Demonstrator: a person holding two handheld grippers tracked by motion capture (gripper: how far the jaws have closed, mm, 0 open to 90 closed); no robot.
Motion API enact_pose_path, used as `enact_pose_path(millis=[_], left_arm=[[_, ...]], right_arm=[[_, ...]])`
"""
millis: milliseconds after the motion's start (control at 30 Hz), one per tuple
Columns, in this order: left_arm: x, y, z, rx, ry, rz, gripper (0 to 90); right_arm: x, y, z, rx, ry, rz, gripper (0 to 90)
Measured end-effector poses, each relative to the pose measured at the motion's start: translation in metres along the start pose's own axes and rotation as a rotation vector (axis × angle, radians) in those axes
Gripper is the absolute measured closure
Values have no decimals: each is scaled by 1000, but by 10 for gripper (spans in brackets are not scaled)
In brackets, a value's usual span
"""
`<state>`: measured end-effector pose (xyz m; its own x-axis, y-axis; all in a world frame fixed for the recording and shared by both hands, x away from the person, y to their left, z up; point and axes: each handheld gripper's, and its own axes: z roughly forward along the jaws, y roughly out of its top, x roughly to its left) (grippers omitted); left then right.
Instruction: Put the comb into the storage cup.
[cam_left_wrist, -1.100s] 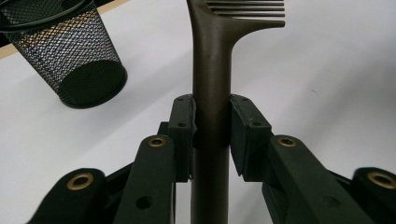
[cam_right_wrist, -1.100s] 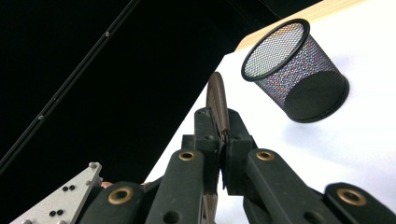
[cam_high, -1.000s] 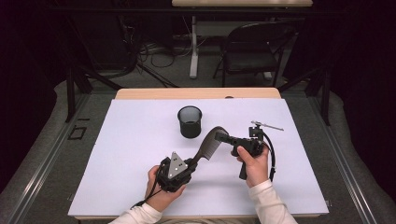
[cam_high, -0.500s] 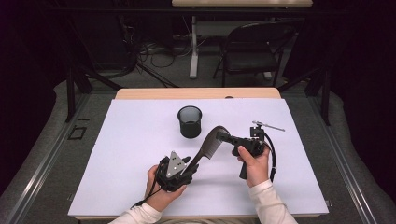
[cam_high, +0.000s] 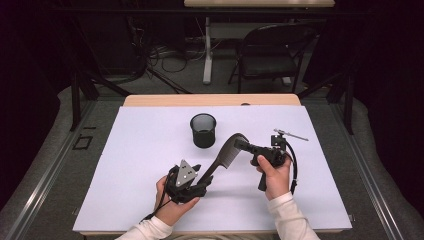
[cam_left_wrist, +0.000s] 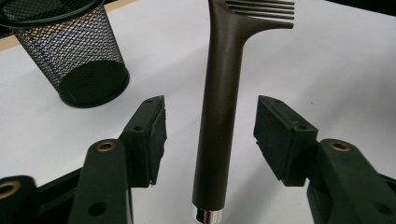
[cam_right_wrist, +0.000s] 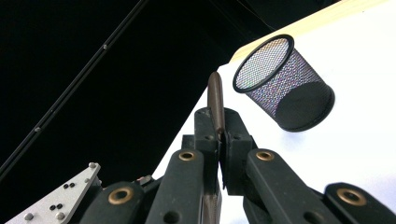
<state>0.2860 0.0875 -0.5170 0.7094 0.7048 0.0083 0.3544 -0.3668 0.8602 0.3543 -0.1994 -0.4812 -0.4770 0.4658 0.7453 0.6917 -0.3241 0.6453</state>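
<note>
1. My left gripper (cam_high: 200, 181) jaws have just been opening, now apart around the comb (cam_left_wrist: 219, 116) handle, no longer touching it
2. My right gripper (cam_high: 243, 145) jaws clamp the comb's toothed end, above the surface (cam_high: 150, 150) near the mesh cup (cam_high: 203, 130)

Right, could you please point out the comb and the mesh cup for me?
comb (cam_left_wrist: 219, 112): left gripper view, middle of its handle.
mesh cup (cam_high: 203, 131): high view, its side wall.

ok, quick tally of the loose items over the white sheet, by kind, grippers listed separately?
Comb: 1
Mesh cup: 1
Grippers: 2, the left gripper open around the comb's handle, the right gripper shut on the comb's toothed end
Total: 4
</note>
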Motion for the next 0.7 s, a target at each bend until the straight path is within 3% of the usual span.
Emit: enact_pose_path(millis=[467, 700], left_arm=[[9, 5, -2, 7, -18, -59, 273], [14, 7, -4, 6, -6, -79, 174]], right_arm=[[-2, 3, -5, -30, -2, 7, 875], [-3, 5, -8, -27, -7, 5, 875]])
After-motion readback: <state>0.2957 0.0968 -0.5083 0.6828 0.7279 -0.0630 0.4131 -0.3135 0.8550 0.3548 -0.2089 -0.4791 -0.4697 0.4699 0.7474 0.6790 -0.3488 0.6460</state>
